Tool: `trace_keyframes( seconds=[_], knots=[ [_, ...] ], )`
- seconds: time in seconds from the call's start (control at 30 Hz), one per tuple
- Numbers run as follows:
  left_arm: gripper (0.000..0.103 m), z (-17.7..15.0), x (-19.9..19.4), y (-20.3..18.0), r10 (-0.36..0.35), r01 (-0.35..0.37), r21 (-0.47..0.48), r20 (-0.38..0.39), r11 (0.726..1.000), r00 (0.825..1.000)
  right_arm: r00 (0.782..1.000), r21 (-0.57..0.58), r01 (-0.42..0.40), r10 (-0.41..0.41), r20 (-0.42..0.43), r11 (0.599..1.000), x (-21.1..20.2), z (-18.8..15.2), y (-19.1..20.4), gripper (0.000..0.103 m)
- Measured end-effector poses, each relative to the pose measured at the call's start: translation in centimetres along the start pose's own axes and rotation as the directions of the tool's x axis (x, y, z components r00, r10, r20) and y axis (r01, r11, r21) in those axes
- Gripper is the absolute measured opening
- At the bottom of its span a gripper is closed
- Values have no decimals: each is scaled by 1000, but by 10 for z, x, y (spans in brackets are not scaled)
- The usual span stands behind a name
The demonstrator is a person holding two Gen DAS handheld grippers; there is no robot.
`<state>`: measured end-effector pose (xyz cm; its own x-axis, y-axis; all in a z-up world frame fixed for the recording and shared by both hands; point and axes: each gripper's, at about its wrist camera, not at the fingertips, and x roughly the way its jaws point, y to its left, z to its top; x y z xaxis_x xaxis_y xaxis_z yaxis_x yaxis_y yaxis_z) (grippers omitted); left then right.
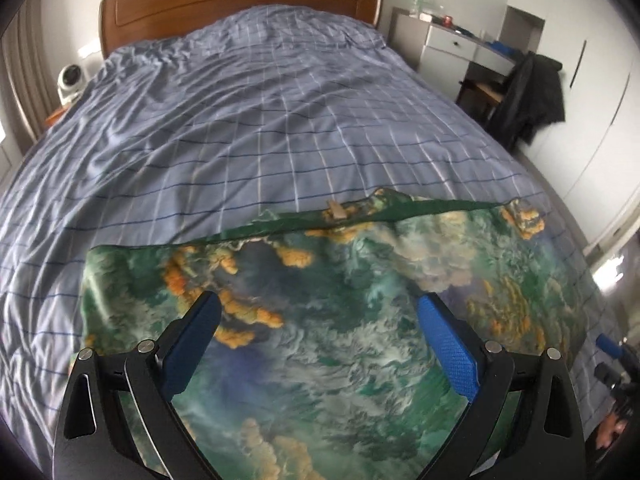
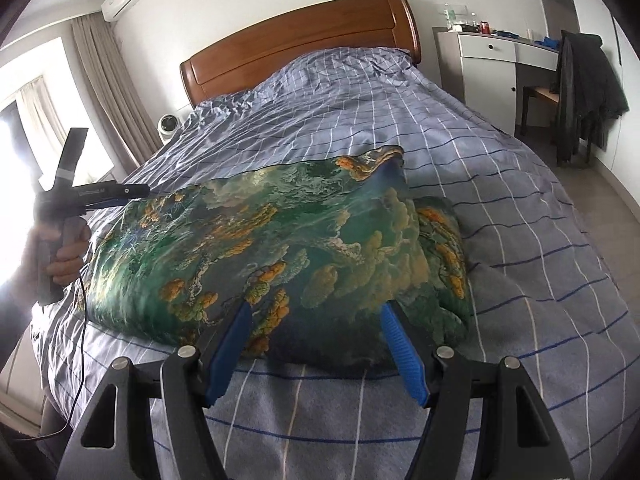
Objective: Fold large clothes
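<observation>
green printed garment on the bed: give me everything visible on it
The garment is smooth, slightly glossy-looking fabric printed with green and blue swirls and orange-yellow cloud shapes. It lies partly folded on the checked blue bedcover, layers overlapping, with one corner turned up at the far edge and a small tan tab there. Both grippers stand open; neither visibly grips it.

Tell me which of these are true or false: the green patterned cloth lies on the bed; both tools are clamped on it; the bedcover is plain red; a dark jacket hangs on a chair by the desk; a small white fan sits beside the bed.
1. The cloth lies on the bed: true.
2. Both tools grip it: false. The right tool and left tool are open, holding nothing.
3. The bedcover is plain red: false. It is blue-grey with a grid of lines.
4. A dark jacket hangs on a chair: true.
5. A white fan sits beside the bed: true.
</observation>
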<state>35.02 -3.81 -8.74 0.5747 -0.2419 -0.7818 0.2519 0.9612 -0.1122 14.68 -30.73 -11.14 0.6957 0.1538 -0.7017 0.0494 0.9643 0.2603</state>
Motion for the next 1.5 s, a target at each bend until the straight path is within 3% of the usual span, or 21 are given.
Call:
trace_keyframes(
  seconds=[0.17,0.43,0.57,0.73,0.97,1.13,1.23,1.3,1.43,1.5],
  knots=[
    [99,12,12,19,-59,55,-127,-28,990,998,1000,55,-9,8,21,998,-13,-3,-9,69],
    [99,23,51,-8,7,-11,-46,-86,999,996,1000,104,-26,24,20,994,-16,-15,-15,71],
    [99,8,72,-15,78,-77,13,-149,997,986,999,121,-42,38,34,992,-21,-16,-13,71],
    [99,-33,47,-31,64,-48,129,-122,990,990,998,88,-34,30,49,996,-31,-17,-8,71],
    [99,-90,-1,-53,104,-90,234,-46,968,994,999,120,-37,33,32,992,-24,-19,-11,71],
    [99,-122,-39,-73,5,6,262,-38,965,999,1000,173,6,-4,-14,985,-16,-22,-22,71],
    [99,-128,-53,-85,-48,52,264,-21,963,999,998,257,15,0,-58,966,-8,-27,-37,75],
    [99,-130,-52,-93,-74,78,270,-27,960,997,996,335,-19,47,-78,942,2,-31,-49,82],
    [99,-135,-42,-105,-43,58,297,-56,953,998,988,503,-103,148,-51,858,28,-33,-72,88],
    [99,-135,-46,-103,-54,70,287,-63,955,997,989,567,-106,148,-28,817,41,-30,-79,91]
  ],
)
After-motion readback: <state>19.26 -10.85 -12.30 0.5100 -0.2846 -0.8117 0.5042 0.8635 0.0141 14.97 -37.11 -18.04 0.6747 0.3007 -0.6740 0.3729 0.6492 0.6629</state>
